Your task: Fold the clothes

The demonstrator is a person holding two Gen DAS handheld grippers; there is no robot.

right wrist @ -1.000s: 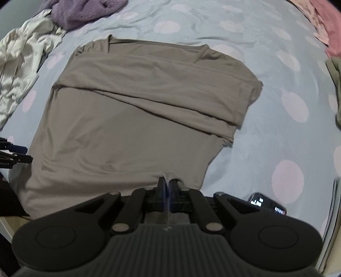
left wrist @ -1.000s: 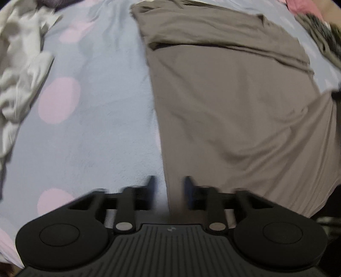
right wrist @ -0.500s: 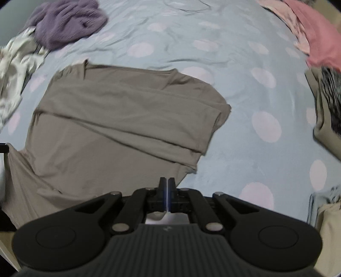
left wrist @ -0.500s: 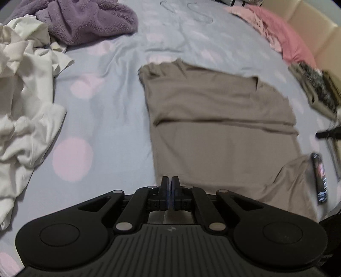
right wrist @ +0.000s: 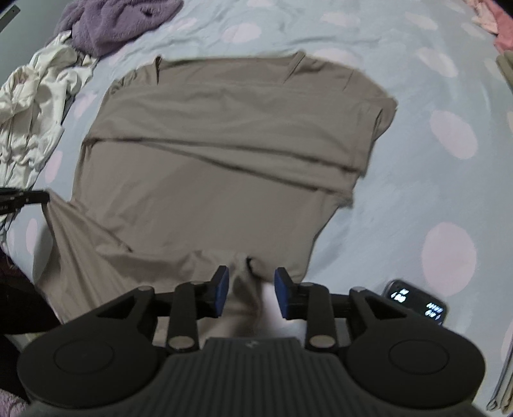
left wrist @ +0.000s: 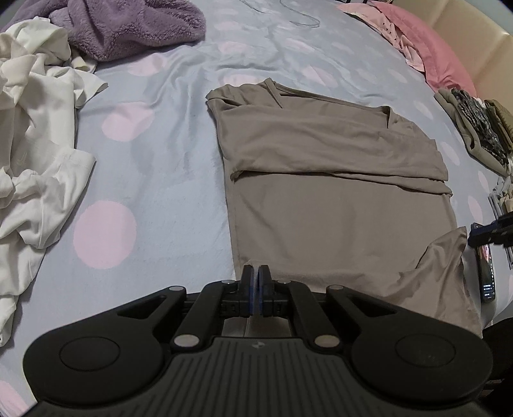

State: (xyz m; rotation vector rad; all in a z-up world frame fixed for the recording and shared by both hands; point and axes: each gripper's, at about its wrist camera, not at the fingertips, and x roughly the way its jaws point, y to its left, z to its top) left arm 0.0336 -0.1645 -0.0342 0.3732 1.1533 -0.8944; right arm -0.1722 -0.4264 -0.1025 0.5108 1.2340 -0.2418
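Observation:
A taupe T-shirt [left wrist: 333, 192] lies spread on the bed, its top part folded down over the body; it also shows in the right wrist view [right wrist: 224, 160]. My left gripper [left wrist: 255, 276] is shut on the shirt's near left hem corner. My right gripper [right wrist: 251, 282] is open, its jaws standing either side of a raised bunch of the near hem, with the cloth loose between them. The left gripper's tip [right wrist: 22, 199] shows at the left edge of the right wrist view, with the hem stretched up to it.
The bed has a pale blue sheet with pink dots [left wrist: 105, 234]. White clothes [left wrist: 35, 144] and a purple fleece [left wrist: 128, 29] lie at the left. Pink clothes [left wrist: 426, 48] and a folded pile [left wrist: 477, 128] lie at the right. A phone [right wrist: 416, 301] lies near the right gripper.
My left gripper shut on the hem corner and lifted it. My right gripper, shut on the hem before, has now opened and let the cloth go.

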